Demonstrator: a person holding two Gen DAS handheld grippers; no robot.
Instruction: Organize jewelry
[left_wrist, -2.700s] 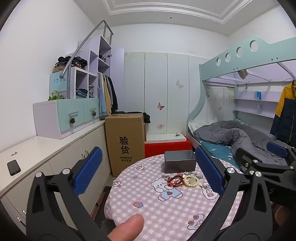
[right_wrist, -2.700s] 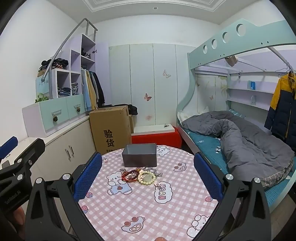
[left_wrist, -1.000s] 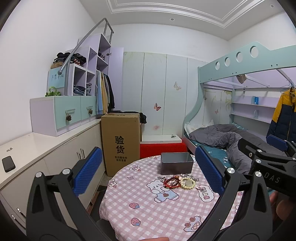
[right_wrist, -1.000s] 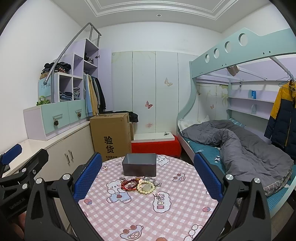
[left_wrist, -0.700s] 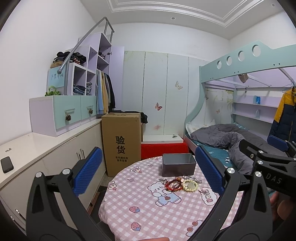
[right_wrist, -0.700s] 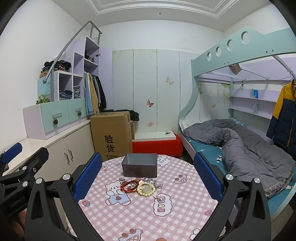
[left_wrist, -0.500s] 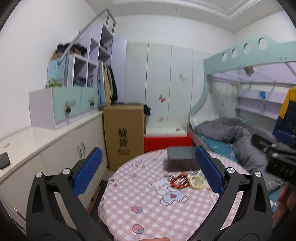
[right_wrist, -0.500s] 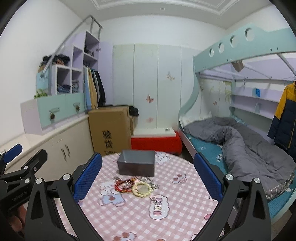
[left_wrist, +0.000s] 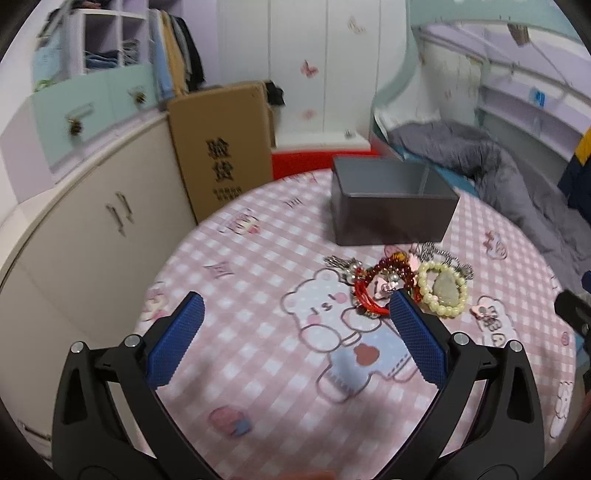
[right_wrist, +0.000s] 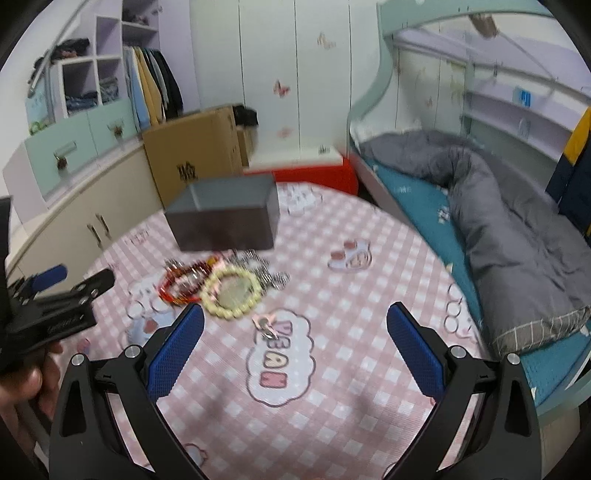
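Jewelry (left_wrist: 402, 284) lies in one small heap on the pink checked tablecloth (left_wrist: 258, 369), none of it sorted as far as I can see. In the heap a pale bead bracelet (left_wrist: 443, 291) circles a whitish pendant, a red bead bracelet (left_wrist: 376, 284) overlaps it on one side, and some silvery chain pieces (left_wrist: 439, 254) trail out toward the box. A little pink clip (right_wrist: 266, 323) sits apart from the pile, nearer the front of the table.

Just behind the heap stands the grey box (left_wrist: 391, 199), open at the top with a divider making two compartments. Both look empty from the left wrist view, though the floor of each is partly hidden by the near wall. So my reading is that the job has barely begun: every piece has yet to go into the box.

Hanging above the cloth in front of the pile, the left gripper (left_wrist: 295, 321) has its blue pads spread wide and nothing between them; one pad overlaps the red bracelet in the picture, but I cannot tell if it touches. To the other side, the right gripper (right_wrist: 295, 325) is likewise wide apart and empty, with the pink clip showing between its fingers and the pale bracelet just off its left pad.

Around the table are a cardboard carton (left_wrist: 221, 158), low cupboards and a bunk bed with a grey duvet (right_wrist: 498, 206).
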